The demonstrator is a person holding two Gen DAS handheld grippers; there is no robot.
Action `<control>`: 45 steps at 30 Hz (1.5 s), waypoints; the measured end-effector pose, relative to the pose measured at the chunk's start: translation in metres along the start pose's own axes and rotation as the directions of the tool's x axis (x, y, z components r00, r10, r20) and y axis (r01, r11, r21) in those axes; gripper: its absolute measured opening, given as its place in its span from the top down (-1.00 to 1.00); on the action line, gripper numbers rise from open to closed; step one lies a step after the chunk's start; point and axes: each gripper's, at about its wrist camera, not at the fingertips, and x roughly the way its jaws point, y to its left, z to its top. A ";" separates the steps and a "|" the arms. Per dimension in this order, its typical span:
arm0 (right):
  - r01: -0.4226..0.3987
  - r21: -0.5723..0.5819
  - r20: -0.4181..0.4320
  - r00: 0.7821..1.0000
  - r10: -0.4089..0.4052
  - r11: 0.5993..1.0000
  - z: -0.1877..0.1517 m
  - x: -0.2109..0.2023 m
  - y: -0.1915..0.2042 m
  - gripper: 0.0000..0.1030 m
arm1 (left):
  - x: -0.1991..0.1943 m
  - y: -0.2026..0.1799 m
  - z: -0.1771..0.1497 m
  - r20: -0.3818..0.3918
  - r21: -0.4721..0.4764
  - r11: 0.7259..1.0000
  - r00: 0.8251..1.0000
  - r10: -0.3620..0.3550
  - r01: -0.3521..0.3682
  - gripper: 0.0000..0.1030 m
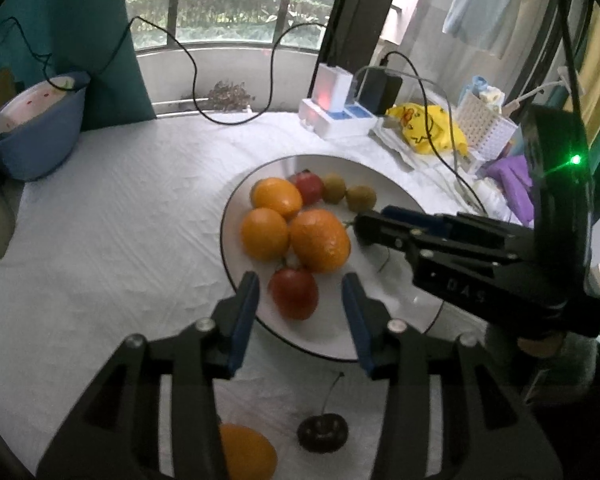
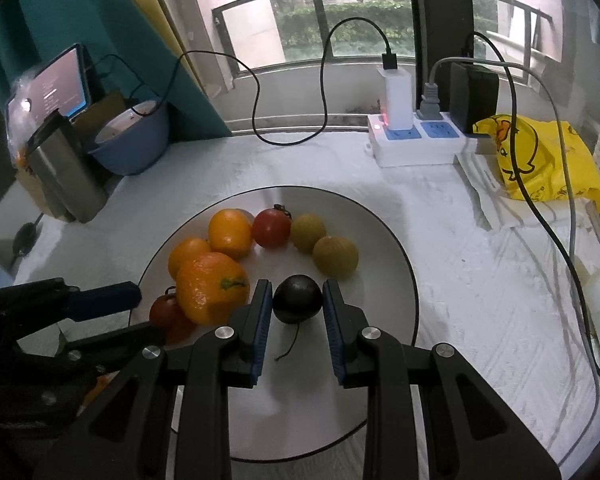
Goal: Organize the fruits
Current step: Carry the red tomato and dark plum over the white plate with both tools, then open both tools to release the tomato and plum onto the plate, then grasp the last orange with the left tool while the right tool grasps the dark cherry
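Right gripper (image 2: 294, 312) reaches low over the near part of the plate (image 2: 392, 280), its blue pads bracketing a dark cherry (image 2: 298, 298); the jaws look close on both sides of the fruit, but whether they are actually pinching it or just beside it I cannot tell for sure, since thin slivers of gap seem to show. That cherry sits on the plate near its centre, stem trailing toward the camera. To its left lies a large orange (image 2: 210, 288) with a red tomato (image 2: 168, 316) tucked beside it, and farther off are two more oranges, another tomato and two greenish-yellow fruits. Left gripper (image 1: 300, 300) hovers spread wide above the near rim of the plate, the near tomato (image 1: 294, 294) between its open pads but untouched. Off the plate, near the camera on the white cloth, wait a second cherry (image 1: 322, 432) and a loose orange (image 1: 246, 452). By my judgement a cherry is light, small, smooth-skinned and easily bruised, so it wants a gentle squeeze across its widest part, not the stem; too much force would split it, and too little may let it roll out. Far right stand a power strip (image 2: 412, 144) and a yellow bag (image 2: 540, 160).
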 end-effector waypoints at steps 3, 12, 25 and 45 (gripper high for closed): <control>0.006 -0.003 0.007 1.000 -0.006 1.000 -0.001 -0.006 0.002 0.37 | -0.008 0.000 0.000 0.019 0.004 1.000 1.000 0.001 -0.001 0.14; 0.008 -0.025 0.032 0.999 -0.008 1.000 -0.007 -0.032 0.020 0.36 | -0.041 0.005 -0.010 0.068 0.000 1.000 0.997 0.030 -0.030 0.13; 0.008 -0.061 0.051 0.999 -0.005 0.998 -0.027 -0.066 0.056 0.36 | -0.080 0.015 -0.039 0.103 -0.014 0.998 0.993 0.057 -0.056 0.13; -0.032 -0.080 -0.009 0.999 0.031 0.996 -0.068 -0.063 0.099 0.36 | -0.089 0.037 -0.096 0.056 -0.059 0.997 0.997 0.055 -0.051 0.12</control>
